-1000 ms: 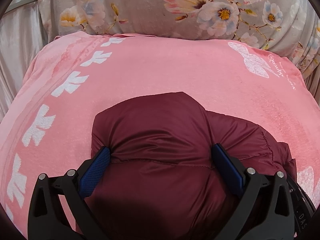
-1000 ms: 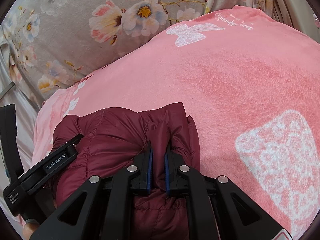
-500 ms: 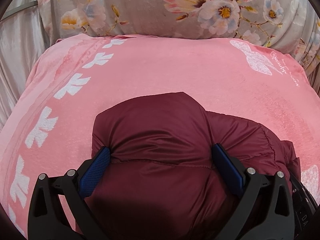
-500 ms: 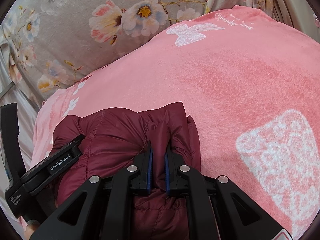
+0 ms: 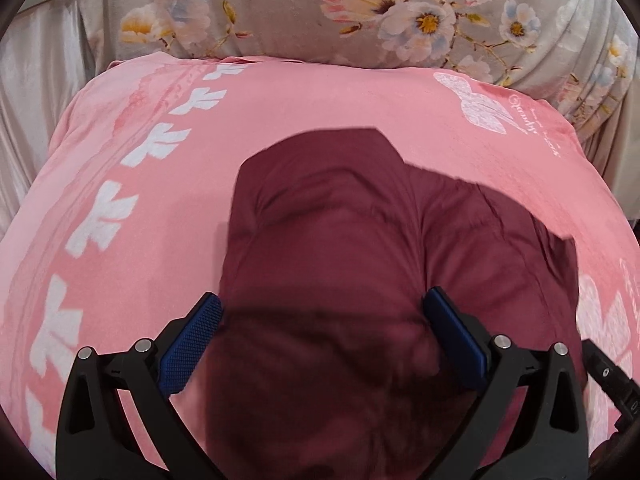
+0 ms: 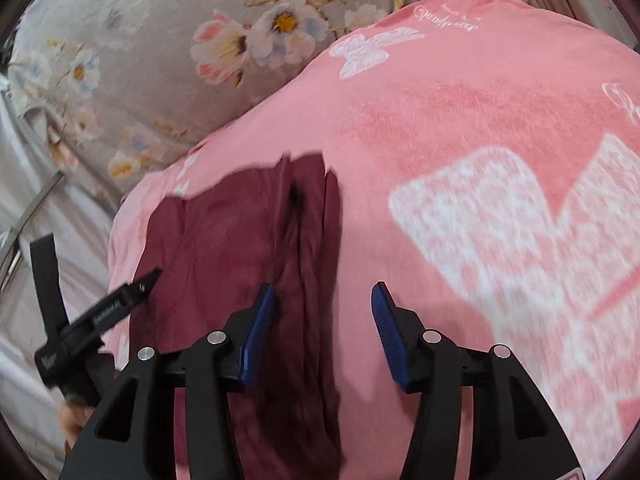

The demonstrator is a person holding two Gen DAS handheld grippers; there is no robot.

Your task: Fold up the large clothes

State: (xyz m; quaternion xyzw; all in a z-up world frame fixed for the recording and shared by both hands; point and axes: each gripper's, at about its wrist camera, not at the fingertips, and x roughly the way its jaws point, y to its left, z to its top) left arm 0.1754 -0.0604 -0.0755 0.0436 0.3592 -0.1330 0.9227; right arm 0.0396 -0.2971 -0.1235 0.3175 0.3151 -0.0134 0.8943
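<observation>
A maroon puffer jacket (image 5: 340, 240) lies folded in a bundle on a pink blanket (image 5: 320, 100). My left gripper (image 5: 322, 320) is open wide, its blue pads (image 5: 192, 340) at either side of the bundle's near part. In the right wrist view the jacket (image 6: 240, 248) lies to the left. My right gripper (image 6: 322, 312) is open, with the jacket's right edge between its pads (image 6: 260, 332) and nothing clamped. The left gripper's body (image 6: 100, 312) shows at the left of that view.
The pink blanket (image 6: 480, 140) with white prints covers the bed. A grey floral pillow (image 5: 360, 12) lies along the far edge. Grey sheet (image 6: 24, 360) shows at the left.
My right gripper has opened and let go of the jacket fold it was pinching. Both views have shifted, and the jacket has settled flatter on the blanket.
</observation>
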